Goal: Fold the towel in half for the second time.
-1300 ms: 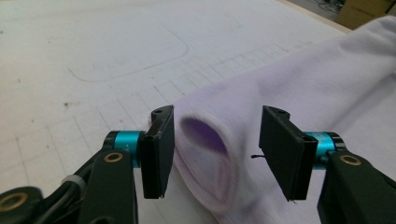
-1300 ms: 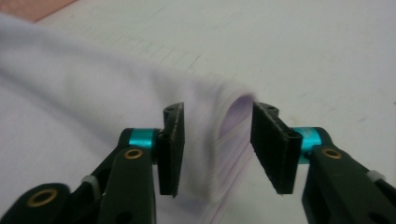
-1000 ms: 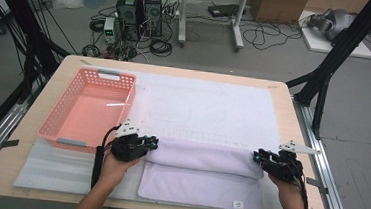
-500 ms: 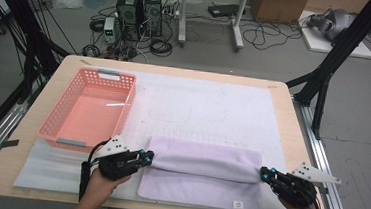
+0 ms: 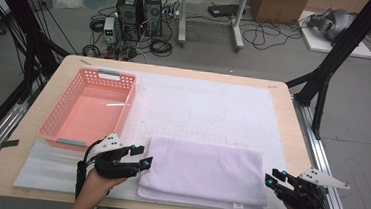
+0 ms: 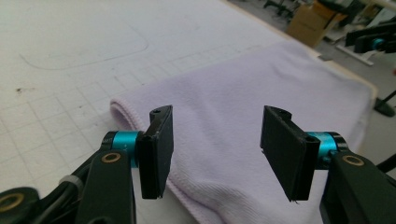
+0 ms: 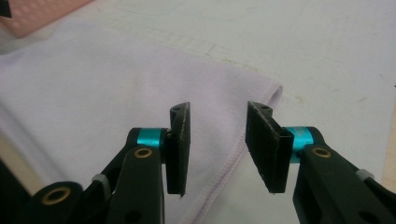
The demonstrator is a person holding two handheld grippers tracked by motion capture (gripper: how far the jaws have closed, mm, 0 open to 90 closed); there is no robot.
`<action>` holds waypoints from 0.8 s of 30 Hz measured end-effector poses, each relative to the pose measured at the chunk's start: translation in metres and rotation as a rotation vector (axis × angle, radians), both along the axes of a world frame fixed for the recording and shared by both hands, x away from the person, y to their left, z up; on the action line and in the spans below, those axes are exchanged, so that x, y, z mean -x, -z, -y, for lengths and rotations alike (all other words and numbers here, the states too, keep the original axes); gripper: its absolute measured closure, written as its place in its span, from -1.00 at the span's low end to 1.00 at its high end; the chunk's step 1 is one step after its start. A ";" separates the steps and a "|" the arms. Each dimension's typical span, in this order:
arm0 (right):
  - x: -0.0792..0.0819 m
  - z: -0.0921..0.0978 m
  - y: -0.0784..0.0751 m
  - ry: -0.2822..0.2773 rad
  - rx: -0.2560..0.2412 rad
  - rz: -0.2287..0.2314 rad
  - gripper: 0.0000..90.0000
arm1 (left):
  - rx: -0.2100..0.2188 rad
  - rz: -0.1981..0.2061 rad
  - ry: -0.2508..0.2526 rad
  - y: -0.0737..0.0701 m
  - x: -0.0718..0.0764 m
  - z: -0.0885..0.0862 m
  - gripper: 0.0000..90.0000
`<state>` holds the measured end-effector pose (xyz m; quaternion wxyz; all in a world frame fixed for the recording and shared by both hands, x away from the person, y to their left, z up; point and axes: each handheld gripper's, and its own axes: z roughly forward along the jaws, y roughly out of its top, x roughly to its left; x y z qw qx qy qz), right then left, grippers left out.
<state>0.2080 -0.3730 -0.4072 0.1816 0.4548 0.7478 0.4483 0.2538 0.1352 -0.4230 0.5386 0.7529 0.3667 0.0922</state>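
while the towel [image 5: 203, 172] lies folded, a basket [image 5: 87, 108] sits beside it.

Even, bright overhead light with soft shadows; a glare streak lies in the basket [image 5: 104, 104]; near fingers [image 6: 158, 149] look slightly blurred.

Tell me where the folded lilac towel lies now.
High view: the folded lilac towel lies near the table's front edge, between the left gripper and right gripper, right of the pink basket.
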 end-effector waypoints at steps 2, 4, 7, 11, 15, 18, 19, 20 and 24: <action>-0.008 -0.006 0.005 0.013 0.022 -0.014 0.28 | -0.040 -0.007 -0.028 0.004 -0.004 0.007 -0.01; -0.015 -0.012 0.010 0.015 0.063 -0.037 0.29 | -0.071 -0.031 -0.047 0.006 -0.005 0.012 0.00; -0.014 -0.021 0.016 -0.010 0.120 -0.071 0.28 | -0.101 -0.037 -0.020 0.007 0.001 0.014 0.03; -0.004 -0.023 0.021 -0.033 0.139 -0.071 0.26 | -0.099 -0.052 -0.008 0.011 0.011 0.007 0.10; -0.002 -0.025 0.030 -0.037 0.169 -0.110 0.40 | -0.130 -0.087 0.008 0.018 0.017 0.007 0.23; -0.001 -0.023 0.030 -0.025 0.164 -0.122 0.53 | -0.165 -0.088 0.014 0.020 0.022 0.008 0.41; -0.001 -0.023 0.031 -0.024 0.163 -0.125 0.58 | -0.176 -0.081 0.029 0.020 0.024 0.009 0.50; 0.000 -0.023 0.031 -0.019 0.153 -0.133 0.65 | -0.188 -0.074 0.045 0.021 0.026 0.010 0.64; 0.002 -0.027 0.029 -0.043 0.186 -0.125 0.91 | -0.227 -0.051 0.058 0.019 0.029 0.013 0.91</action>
